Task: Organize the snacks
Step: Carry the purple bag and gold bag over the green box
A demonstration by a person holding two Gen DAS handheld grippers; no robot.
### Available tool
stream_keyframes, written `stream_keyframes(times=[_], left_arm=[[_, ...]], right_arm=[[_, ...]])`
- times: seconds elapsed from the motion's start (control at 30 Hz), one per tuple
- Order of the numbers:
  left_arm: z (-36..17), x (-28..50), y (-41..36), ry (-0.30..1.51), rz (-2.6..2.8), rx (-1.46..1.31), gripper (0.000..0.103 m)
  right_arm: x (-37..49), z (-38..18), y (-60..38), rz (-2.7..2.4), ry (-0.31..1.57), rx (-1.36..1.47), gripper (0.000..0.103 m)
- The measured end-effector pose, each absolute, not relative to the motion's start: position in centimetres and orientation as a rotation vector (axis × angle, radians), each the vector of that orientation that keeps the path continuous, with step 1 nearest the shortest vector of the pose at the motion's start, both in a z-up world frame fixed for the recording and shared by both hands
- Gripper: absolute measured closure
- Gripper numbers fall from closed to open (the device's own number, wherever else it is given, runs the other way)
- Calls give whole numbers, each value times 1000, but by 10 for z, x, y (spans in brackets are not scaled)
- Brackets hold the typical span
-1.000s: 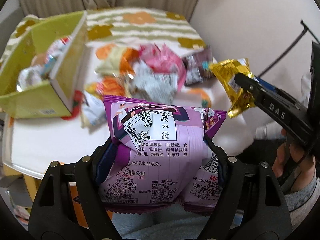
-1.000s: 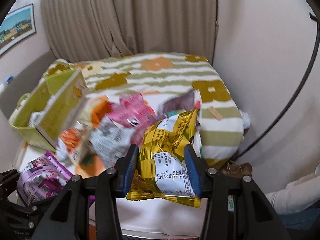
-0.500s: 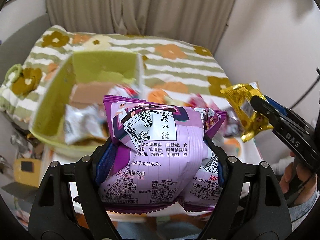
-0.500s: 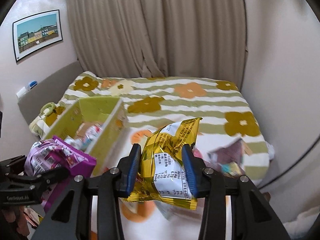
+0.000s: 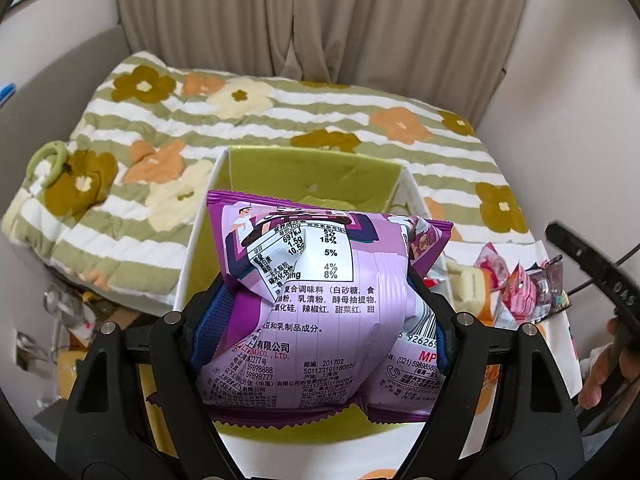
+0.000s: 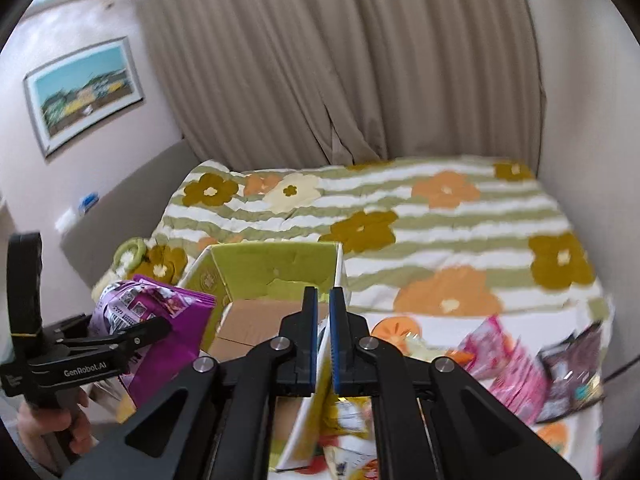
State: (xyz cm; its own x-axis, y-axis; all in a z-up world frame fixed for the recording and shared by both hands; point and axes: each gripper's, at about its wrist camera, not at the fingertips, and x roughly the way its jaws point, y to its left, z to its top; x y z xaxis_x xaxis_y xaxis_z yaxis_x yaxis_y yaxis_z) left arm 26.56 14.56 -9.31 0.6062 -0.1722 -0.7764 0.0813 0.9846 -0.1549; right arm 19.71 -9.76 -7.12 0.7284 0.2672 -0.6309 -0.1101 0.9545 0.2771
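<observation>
My left gripper (image 5: 320, 312) is shut on a purple snack bag (image 5: 320, 300) and holds it above the open green box (image 5: 312, 168). The bag also shows in the right wrist view (image 6: 160, 320), left of the box (image 6: 276, 268). My right gripper (image 6: 324, 340) is nearly closed and empty, over the box's right wall. A yellow packet (image 6: 352, 412) lies below it. Loose pink and dark snack packets (image 6: 520, 368) lie on the white table to the right; they also show in the left wrist view (image 5: 520, 284).
A bed with a striped flower quilt (image 6: 440, 216) lies behind the table. Curtains (image 6: 340, 60) hang at the back. A framed picture (image 6: 84, 92) hangs on the left wall. Clutter sits on the floor at the left (image 5: 72, 320).
Both grippers moved left over the green box. The right gripper let go of the yellow packet and closed up. The left still holds the purple bag.
</observation>
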Motion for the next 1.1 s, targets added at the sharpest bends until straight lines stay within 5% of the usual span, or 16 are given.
stream_keyframes(times=[0.2, 0.23, 0.27, 0.33, 0.7, 1.1], left_arm=[[-113, 283, 149, 964, -175, -117, 26], [-115, 285, 147, 971, -175, -117, 26], [-118, 285, 145, 975, -175, -118, 26], [-122, 287, 141, 982, -166, -118, 26], [-135, 282, 121, 1004, -93, -142, 26], [-137, 275, 120, 1005, -34, -158, 26]], right_arm=[[213, -129, -113, 167, 950, 203, 88], [213, -139, -116, 176, 983, 209, 76], [214, -146, -120, 191, 1009, 219, 50], [214, -163, -124, 235, 1061, 235, 18], [249, -204, -93, 590, 1113, -171, 18], [284, -256, -76, 827, 1231, -287, 19]])
